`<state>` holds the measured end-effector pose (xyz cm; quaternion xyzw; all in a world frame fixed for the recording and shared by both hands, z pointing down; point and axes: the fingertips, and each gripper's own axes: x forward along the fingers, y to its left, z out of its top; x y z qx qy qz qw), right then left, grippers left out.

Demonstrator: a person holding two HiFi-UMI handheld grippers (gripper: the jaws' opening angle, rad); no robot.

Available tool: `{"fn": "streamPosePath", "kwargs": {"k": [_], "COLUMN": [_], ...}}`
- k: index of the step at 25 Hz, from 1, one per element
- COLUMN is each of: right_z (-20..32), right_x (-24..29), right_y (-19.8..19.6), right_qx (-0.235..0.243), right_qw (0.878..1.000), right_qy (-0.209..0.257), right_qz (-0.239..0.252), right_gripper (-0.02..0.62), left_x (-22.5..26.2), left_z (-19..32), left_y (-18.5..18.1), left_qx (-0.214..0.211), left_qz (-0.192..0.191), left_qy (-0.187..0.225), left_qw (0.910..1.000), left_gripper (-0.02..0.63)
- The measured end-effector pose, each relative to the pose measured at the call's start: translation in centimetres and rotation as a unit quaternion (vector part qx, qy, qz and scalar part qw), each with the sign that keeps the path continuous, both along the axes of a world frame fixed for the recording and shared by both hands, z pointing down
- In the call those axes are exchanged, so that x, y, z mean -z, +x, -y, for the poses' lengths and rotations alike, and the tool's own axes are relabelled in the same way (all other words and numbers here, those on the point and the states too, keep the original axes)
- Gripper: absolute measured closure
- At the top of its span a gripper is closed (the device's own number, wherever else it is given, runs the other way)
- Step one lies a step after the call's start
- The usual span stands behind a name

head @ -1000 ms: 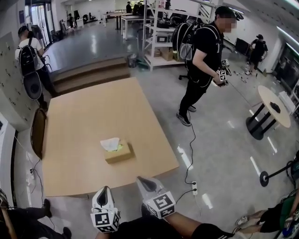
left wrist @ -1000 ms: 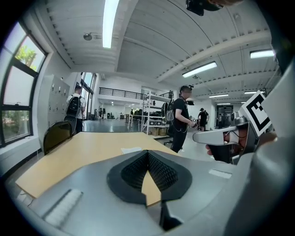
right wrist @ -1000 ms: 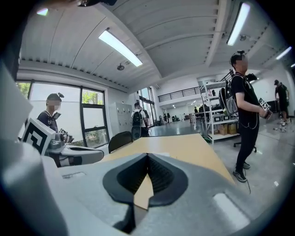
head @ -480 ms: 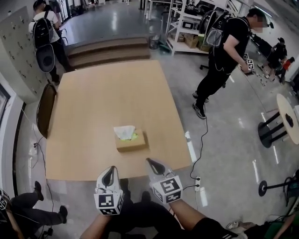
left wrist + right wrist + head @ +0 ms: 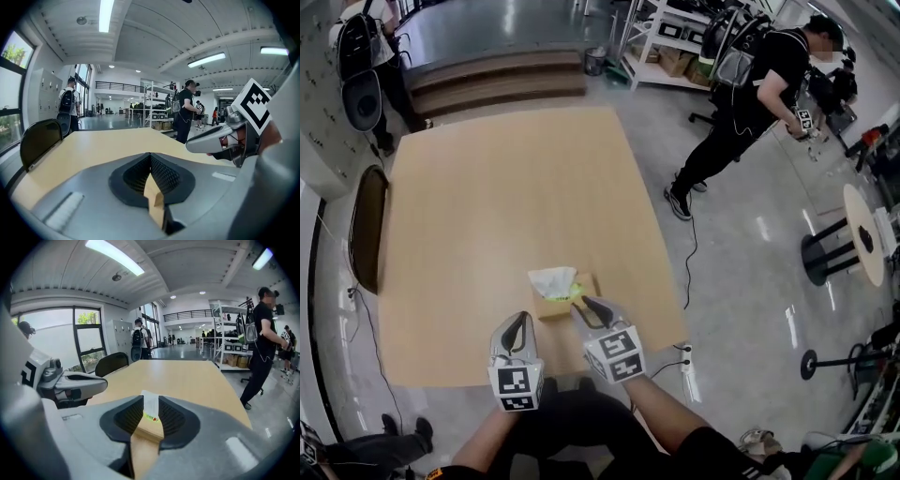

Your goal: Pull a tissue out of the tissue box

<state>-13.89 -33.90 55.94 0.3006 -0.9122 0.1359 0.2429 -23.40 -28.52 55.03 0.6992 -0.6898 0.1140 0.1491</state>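
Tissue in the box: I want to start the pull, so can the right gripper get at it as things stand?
Probably yes. The right gripper hovers at the tissue box, its jaws have just been opening with nothing between them, and the tissue stands free just ahead, with nothing in the way.

your left gripper has its jaws closed tip to tip with nothing gripped; only a sliver of the tan table shows through the wedge behind the tips. your right gripper shows side-on at the right, its marker cube on top. its jaws have just been opening, and from this side you can't tell what lies between them. a dark chair stands at the table's left edge.
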Motion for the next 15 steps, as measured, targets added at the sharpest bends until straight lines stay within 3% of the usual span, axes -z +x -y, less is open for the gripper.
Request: {"fn": "streamPosePath", "kwargs": {"k": [6,15], "right_z": [2.1,2.2], "right_x": [-3.7,-8.2], "right_y": [-3.4,-4.2], "right_qx": [0.003,0.009], "right_qw": [0.998,0.989], "right_qy": [-0.022,-0.068], "right_qz": [-0.057,-0.134], "right_gripper": [0.475,0.435], "left_x": [-1.6,-4.0], "left_z": [2.5,4.3], "left_y": [-2.8,-2.7], "left_qx": [-0.012,-0.045], "left_qz": [-0.011,-0.028], "left_qy": [-0.009,-0.035], "left_qw": [0.9998,0.998], "left_gripper": [0.586,0.569]}}
